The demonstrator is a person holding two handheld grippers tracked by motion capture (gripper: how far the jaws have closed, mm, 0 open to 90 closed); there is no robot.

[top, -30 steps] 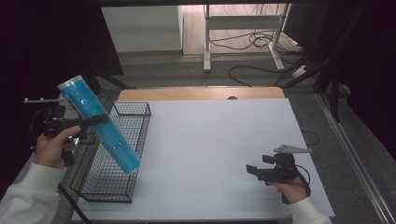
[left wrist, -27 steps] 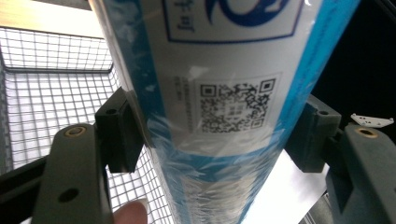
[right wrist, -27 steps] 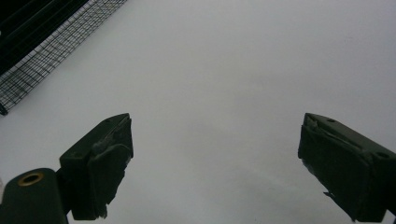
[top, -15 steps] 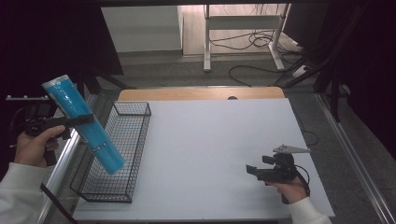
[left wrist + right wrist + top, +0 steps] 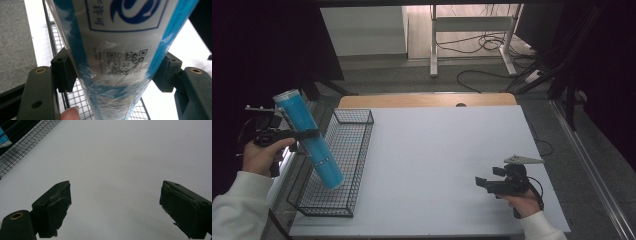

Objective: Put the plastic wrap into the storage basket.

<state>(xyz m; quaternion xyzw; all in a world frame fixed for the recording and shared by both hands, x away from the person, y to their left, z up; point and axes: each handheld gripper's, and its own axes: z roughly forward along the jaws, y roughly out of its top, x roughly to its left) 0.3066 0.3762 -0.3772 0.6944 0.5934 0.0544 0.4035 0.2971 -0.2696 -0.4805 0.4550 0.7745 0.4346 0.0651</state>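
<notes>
Our left gripper (image 5: 299,134) is clamped on the tall blue plastic-wrapped tube (image 5: 309,138), tilted with its lower end inside the black wire basket (image 5: 354,150) but not yet laid down, while our right gripper (image 5: 484,182) rests on the white table (image 5: 437,160), jaws apart and empty.

Blue tube (image 5: 309,137) (shrink-wrapped) tilted over wire basket (image 5: 357,150).

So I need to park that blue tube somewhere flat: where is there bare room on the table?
The white table top lies bare between the wire basket and the right gripper, and on to its far wooden edge. It is crowded only at the left, where the left gripper holds the blue tube tilted at the basket's outer side.
</notes>
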